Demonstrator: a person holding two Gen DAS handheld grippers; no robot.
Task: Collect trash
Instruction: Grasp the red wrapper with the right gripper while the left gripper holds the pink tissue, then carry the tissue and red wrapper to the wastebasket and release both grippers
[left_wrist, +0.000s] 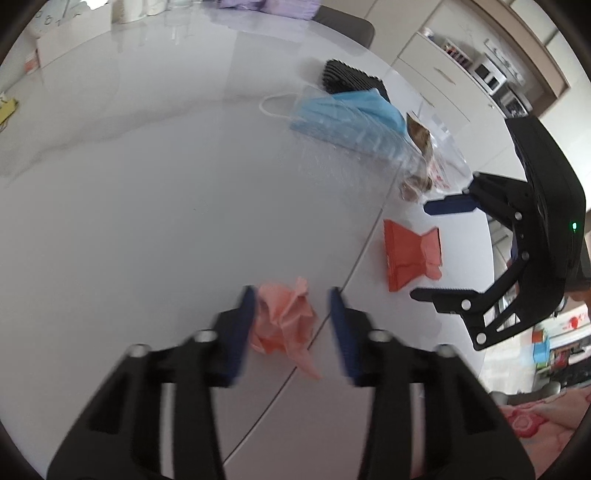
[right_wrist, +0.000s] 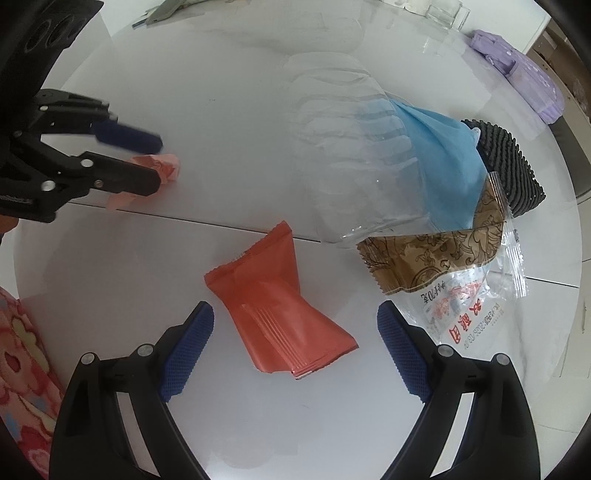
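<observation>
On the white worktop (left_wrist: 147, 203), right by its seam: a crumpled pink paper (left_wrist: 284, 321), bracketed by the left gripper (left_wrist: 291, 295). Jaws narrow there, one pad against the wad, the other just beside it with a sliver of gap, so not yet clamped. Looks feather-light and soft. Likely to crush further under the pads, and to skid or lift away if nudged sideways. Best taken across the thick middle of the wad, not by the thin trailing tail.

Near it, across the seam: a flat orange wrapper (right_wrist: 273, 306), lying beneath the right gripper (right_wrist: 295, 306), jaws wide to either side and touching nothing. Seems thin, slick and springy, with little height to bite on. Probably easiest pinched at the narrow creased waist or at a raised crimped end.

Further back: a blue face mask (right_wrist: 443, 147) partly under clear plastic, with a brown-and-clear wrapper (right_wrist: 443, 258) touching it. Both limp and light, by the look.
</observation>
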